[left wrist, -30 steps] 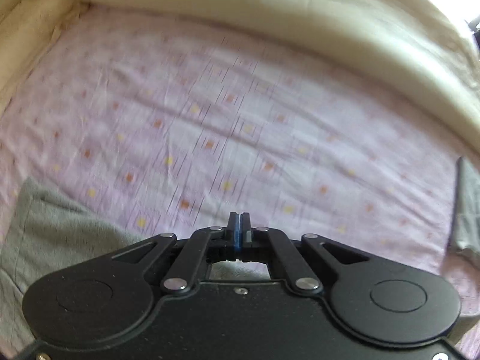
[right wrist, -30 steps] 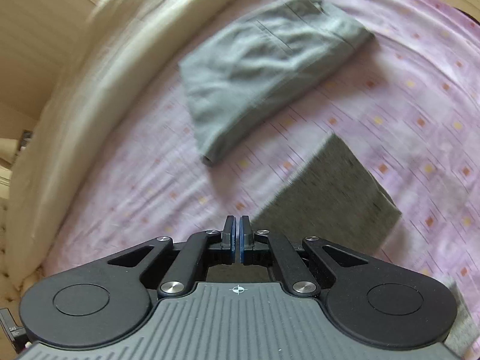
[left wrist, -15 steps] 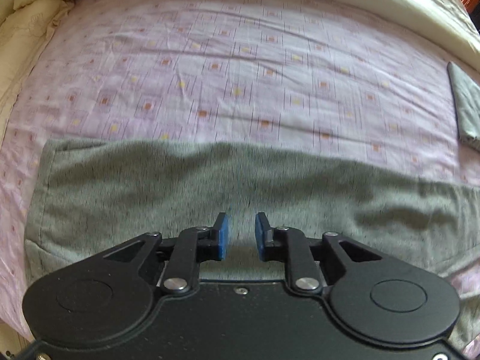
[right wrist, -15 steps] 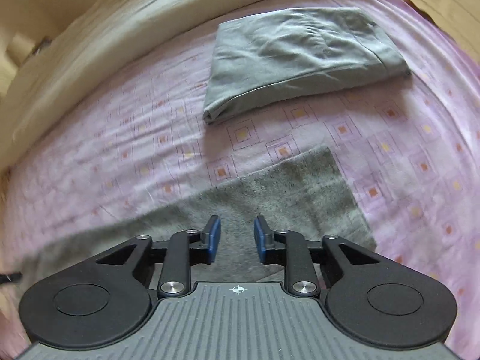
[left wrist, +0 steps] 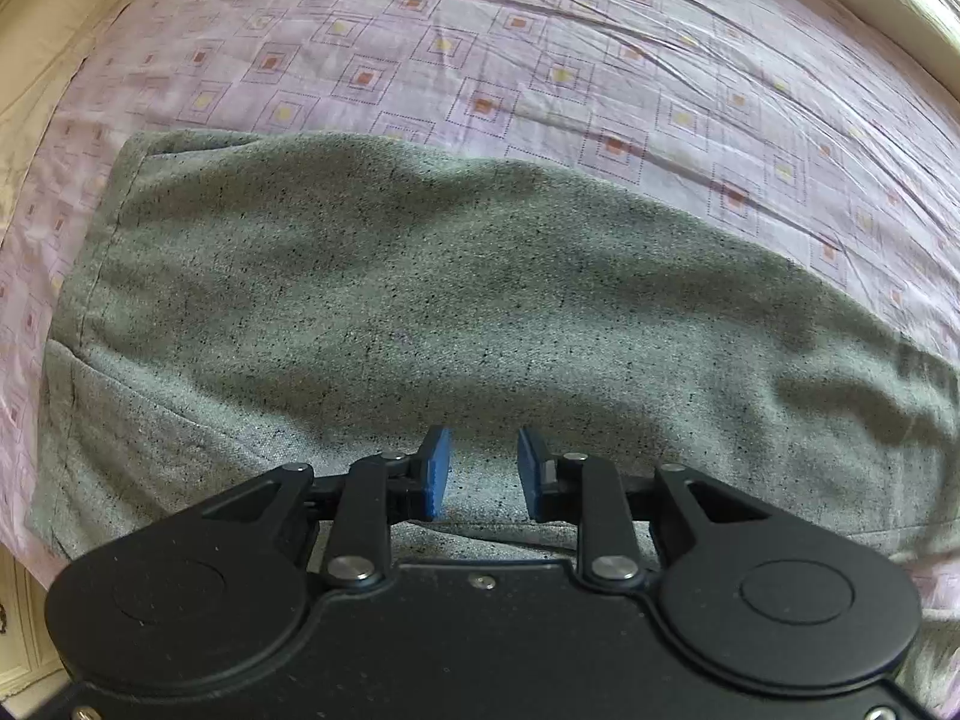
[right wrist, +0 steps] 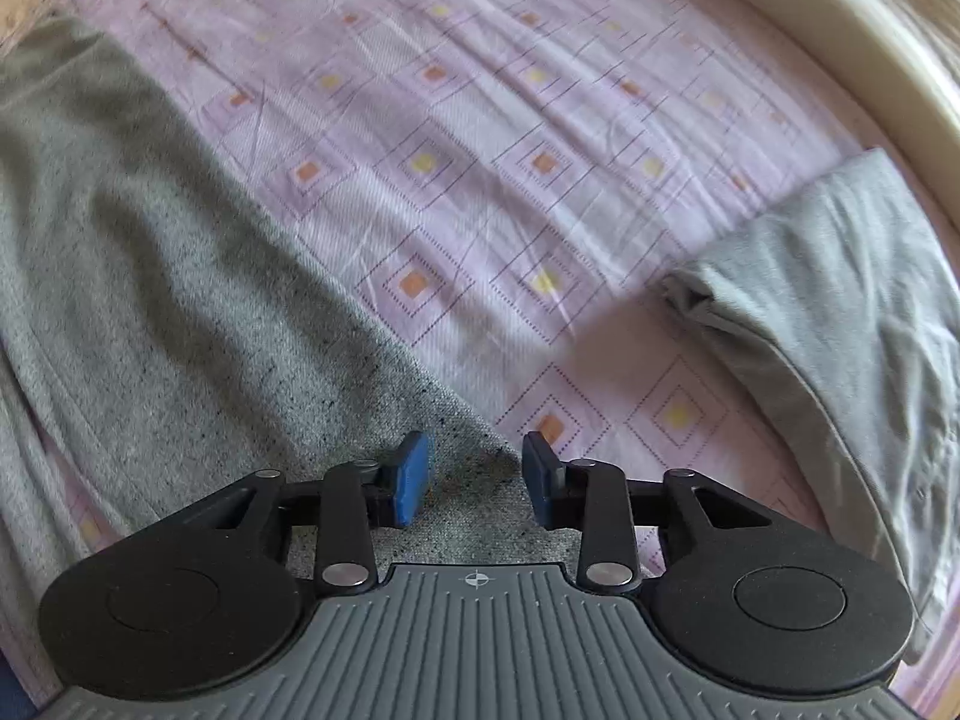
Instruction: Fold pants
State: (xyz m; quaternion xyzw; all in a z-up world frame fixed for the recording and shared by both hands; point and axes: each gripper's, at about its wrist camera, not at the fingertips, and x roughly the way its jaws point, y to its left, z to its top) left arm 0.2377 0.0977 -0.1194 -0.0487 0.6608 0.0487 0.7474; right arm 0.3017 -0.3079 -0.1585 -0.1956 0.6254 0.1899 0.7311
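Below, speckled grey pants [left wrist: 456, 300] flat on bedsheet [left wrist: 540, 60], left gripper [left wrist: 477, 471] and right gripper [right wrist: 477, 477] opening, unclamped.

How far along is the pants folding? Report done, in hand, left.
Done: one grey garment already lies folded on the bedsheet. In hand: nothing gripped; the speckled grey pants lie stretched out, the left claw opening over their near edge, the right claw opening over a corner, cloth between the pads unpinched. Left: likely the grasp and every fold.
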